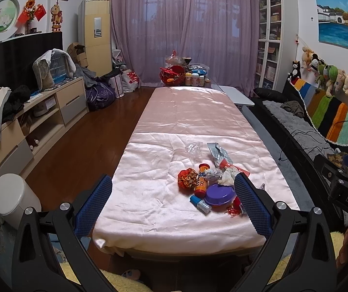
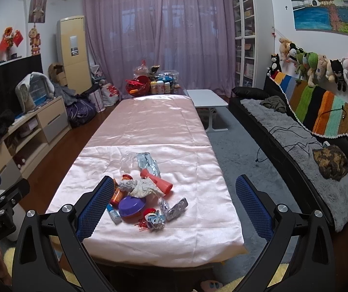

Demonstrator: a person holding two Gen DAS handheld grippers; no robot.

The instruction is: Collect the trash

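Observation:
A pile of trash lies on the near end of a long table under a pink satin cloth (image 1: 164,209) (image 2: 198,185). It holds a purple bowl (image 1: 219,194) (image 2: 131,205), an orange tube (image 1: 202,180) (image 2: 119,193), a crumpled red-gold wrapper (image 1: 187,178), a white crumpled tissue (image 1: 227,175) (image 2: 144,187), a foil packet (image 1: 219,153) (image 2: 149,164), a clear plastic bag (image 1: 194,149) (image 2: 127,161), a small blue-capped tube (image 1: 200,203) (image 2: 113,215), a red horn (image 2: 157,182) and silver blister packs (image 2: 176,209). My left gripper (image 1: 172,189) is open and empty before the pile. My right gripper (image 2: 174,192) is open and empty.
A white lidded bin (image 1: 13,197) stands on the wood floor to the left. A TV cabinet (image 1: 28,121) lines the left wall, a black sofa with a grey throw (image 2: 307,150) the right. A small white side table (image 2: 208,98) and boxes of goods (image 1: 186,73) sit at the far end.

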